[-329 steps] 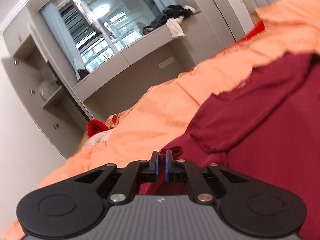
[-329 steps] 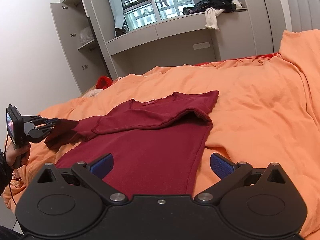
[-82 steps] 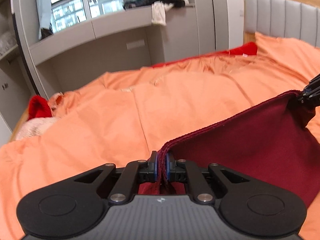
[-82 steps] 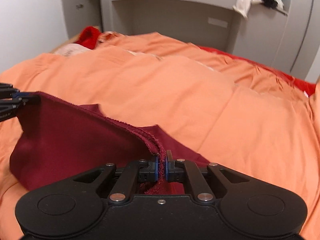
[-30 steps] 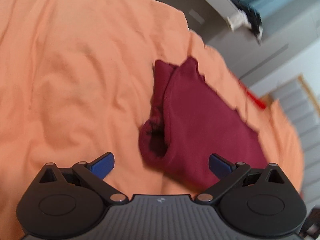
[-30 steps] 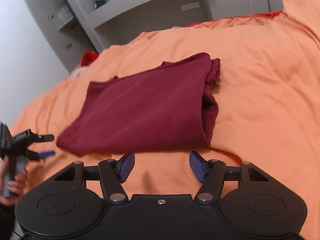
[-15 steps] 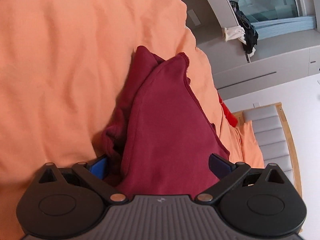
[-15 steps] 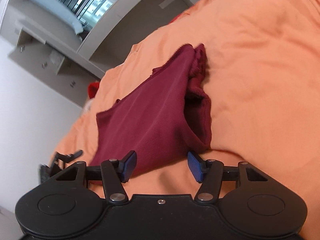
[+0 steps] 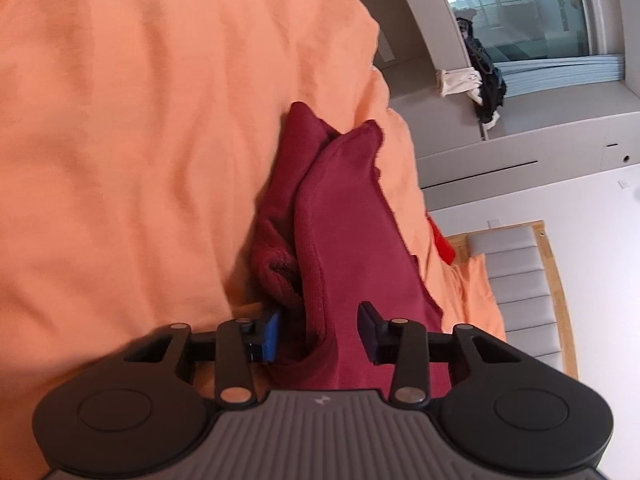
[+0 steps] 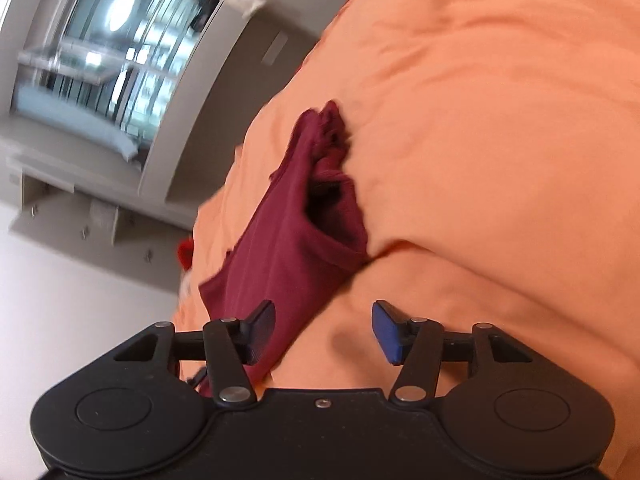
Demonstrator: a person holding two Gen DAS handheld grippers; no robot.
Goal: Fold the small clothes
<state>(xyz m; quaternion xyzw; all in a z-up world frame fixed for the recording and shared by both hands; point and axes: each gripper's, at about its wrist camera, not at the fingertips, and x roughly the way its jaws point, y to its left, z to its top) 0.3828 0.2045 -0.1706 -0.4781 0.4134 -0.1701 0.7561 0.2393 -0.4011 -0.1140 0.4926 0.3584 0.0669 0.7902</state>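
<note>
Orange bedding [image 9: 140, 120], fingers [image 9: 268, 336] straddling maroon shirt [image 9: 344, 232]

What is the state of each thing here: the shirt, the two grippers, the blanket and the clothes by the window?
Shirt: folded into a thick bundle, lying on the blanket.
Left gripper: jaws open, set on either side of the shirt's near edge, not closed on it.
Right gripper: jaws open, holding nothing, shirt edge by its left finger.
Blanket: spread over the bed, wrinkled.
Clothes on the ledge: unfolded, piled loosely.
</note>
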